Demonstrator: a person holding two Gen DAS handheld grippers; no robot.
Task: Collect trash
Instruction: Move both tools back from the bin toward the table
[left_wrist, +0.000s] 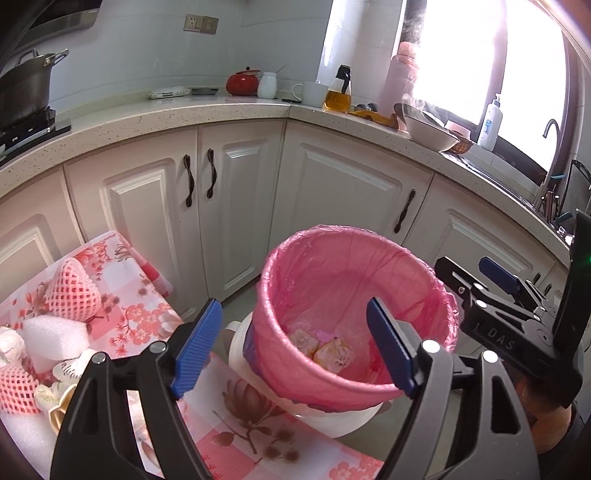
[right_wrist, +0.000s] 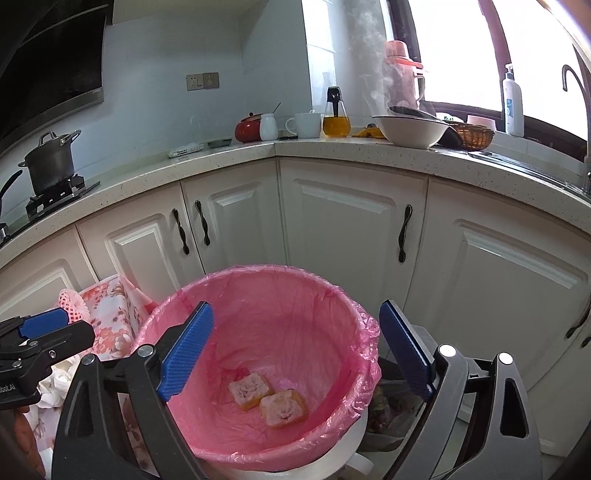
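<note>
**Trash bin with pink liner, two open grippers above it**

Trash bin (right_wrist: 258, 369), round and lined with a thin pink plastic bag, stands on the floor in front of white kitchen cabinets (right_wrist: 351, 236). The liner folds over the rim and crinkles around it. At the bottom of the bin lie two small square pieces of trash (right_wrist: 267, 400), pale on top with orange edges, touching each other corner to corner.

Left gripper (left_wrist: 295, 347) hangs over the near rim of the bin, tilted downward, its blue ribbed pads spread wide with nothing between them. Right gripper (right_wrist: 295, 350) hovers just beside it, also over the bin's mouth and also angled down, its blue pads parted wide and empty. Each gripper shows at the edge of the other's view, so the two sit close together, side by side.

To the left of the bin is a low table covered by a pink floral cloth (left_wrist: 129, 306). On it lie more scraps: pink foam fruit netting (left_wrist: 72, 291), a white foam block (left_wrist: 55, 336) and some crumpled pale wrappers beside it.

Behind, a speckled countertop (right_wrist: 221, 162) wraps around a corner. On it stand a red pot (right_wrist: 248, 131), a white mug (right_wrist: 306, 124), a glass oil bottle (right_wrist: 336, 118) with amber liquid, a wide white bowl (right_wrist: 410, 131) giving off steam, and a pink thermos (right_wrist: 400, 74). A dark stockpot (right_wrist: 51, 162) sits on the gas hob at the far left. A bright window fills the right side, with a pump bottle (right_wrist: 513, 107) on its sill.
</note>
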